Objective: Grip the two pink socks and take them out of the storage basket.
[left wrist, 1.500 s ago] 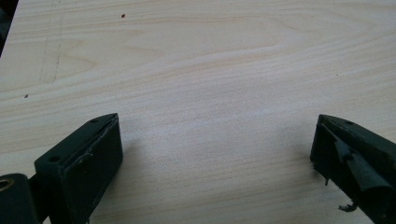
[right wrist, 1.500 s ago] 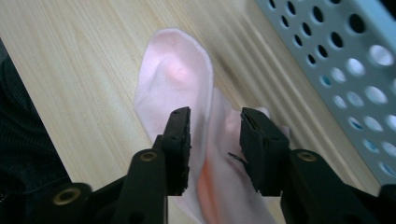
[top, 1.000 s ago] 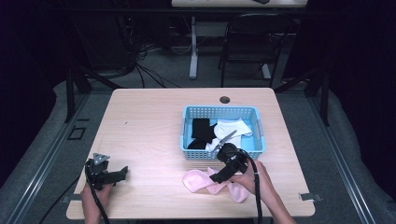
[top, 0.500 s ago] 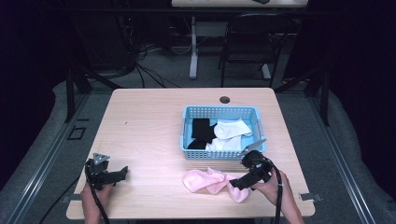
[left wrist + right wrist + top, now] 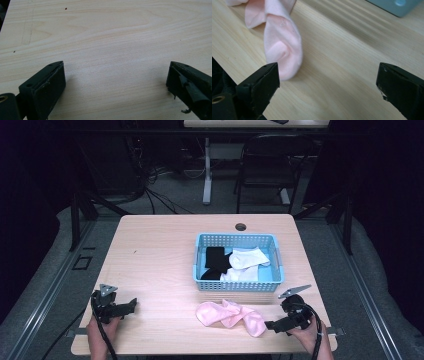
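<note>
In the high view, a light wooden table (image 5: pixel 160 255) is seen from above, with a blue basket (image 5: pixel 237 240) set right of its centre. A black sock (image 5: pixel 215 262) and white socks (image 5: pixel 245 262) are held inside the basket. A crumpled pair of pink socks (image 5: pixel 231 315) is laid on the tabletop just in front of the basket's near wall, apart from it. The right gripper (image 5: pixel 272 325) is held low at the table's near edge, in front of the basket's right corner, its tips pointed at the toe end of the pink socks and just beside it. The left gripper (image 5: pixel 131 304) is held well to the left of the basket, near the table's front left corner.

In the left gripper view, the two black jaws are shown wide apart over bare wood, with nothing between them.

In the right gripper view, the jaws are shown wide apart, having just been opening, and nothing is gripped between them. The end of the pink socks (image 5: pixel 279 42) is seen lying flat beside the jaw on the left of the picture; whether it is touched cannot be told. A corner of the basket (image 5: pixel 397 6) is caught at the upper right.
</note>
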Demonstrator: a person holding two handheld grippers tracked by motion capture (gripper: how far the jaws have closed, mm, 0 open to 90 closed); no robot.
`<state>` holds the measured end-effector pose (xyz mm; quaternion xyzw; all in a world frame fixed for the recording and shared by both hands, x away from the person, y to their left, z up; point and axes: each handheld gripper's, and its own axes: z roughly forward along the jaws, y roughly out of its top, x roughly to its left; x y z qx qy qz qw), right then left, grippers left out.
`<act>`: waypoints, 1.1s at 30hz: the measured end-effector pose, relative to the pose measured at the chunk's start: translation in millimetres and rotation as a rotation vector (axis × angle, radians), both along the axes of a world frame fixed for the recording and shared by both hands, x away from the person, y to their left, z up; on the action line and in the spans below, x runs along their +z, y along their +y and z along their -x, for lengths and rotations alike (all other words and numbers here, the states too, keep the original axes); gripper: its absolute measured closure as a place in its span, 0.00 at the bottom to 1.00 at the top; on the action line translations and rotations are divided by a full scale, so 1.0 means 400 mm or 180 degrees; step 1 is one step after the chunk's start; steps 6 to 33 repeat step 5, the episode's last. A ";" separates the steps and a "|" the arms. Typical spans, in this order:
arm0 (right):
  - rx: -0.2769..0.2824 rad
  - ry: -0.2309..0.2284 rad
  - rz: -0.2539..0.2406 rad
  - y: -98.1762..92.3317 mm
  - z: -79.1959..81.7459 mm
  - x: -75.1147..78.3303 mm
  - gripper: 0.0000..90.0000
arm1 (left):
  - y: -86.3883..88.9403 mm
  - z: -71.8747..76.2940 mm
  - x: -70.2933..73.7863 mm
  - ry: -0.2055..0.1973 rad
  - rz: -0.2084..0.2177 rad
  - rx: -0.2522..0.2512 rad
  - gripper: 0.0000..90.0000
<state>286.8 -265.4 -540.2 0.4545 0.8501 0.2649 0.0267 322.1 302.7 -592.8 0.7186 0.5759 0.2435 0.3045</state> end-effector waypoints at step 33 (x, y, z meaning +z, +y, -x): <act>-0.0162 -0.0072 -0.0031 -0.041 0.012 -0.019 0.04 | -0.001 0.000 0.000 -0.0009 -0.0008 0.0001 0.03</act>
